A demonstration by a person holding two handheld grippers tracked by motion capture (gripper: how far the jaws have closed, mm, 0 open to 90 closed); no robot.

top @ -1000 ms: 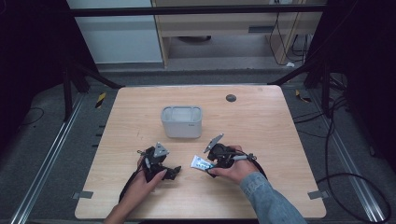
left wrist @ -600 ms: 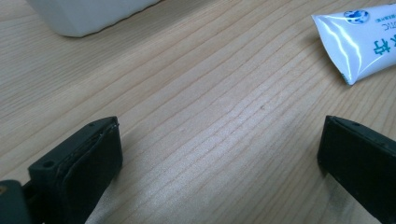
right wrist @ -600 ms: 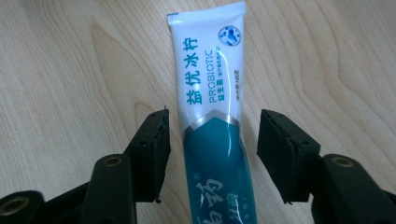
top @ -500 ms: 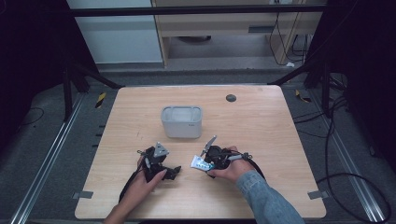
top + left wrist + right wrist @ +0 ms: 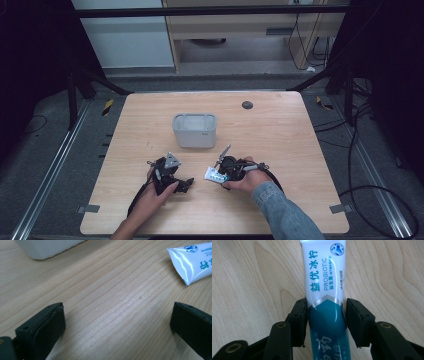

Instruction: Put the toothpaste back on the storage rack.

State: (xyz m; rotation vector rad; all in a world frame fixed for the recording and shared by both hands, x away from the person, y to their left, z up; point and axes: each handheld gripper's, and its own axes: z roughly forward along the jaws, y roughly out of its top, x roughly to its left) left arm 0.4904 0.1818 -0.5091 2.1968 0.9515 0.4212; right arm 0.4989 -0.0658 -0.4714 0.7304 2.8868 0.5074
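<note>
Down in the lower middle of the high view, the right gripper (image 5: 223, 172) sits in the person's right hand (image 5: 245, 179), and it has the toothpaste tube (image 5: 215, 174) between its jaws. The right gripper view shows it close up: both black jaws press against the tube's (image 5: 325, 290) sides right where the white upper part meets the teal lower part, clamped on it, with the tube lying flat on the wooden table (image 5: 249, 285) and its crimped white end pointing to the top of the frame.

Over to the left of that in the high view, the left gripper (image 5: 182, 184) rests low on the table (image 5: 280, 130) in the left hand (image 5: 152, 192). Its own view has the jaws spread wide apart, nothing between them but bare wood, and the tube's white end (image 5: 192, 260) lying at the upper right of that frame.

Just above the two grippers, centre of the high view, stands a grey bin (image 5: 194, 130), well apart from the tube.
</note>
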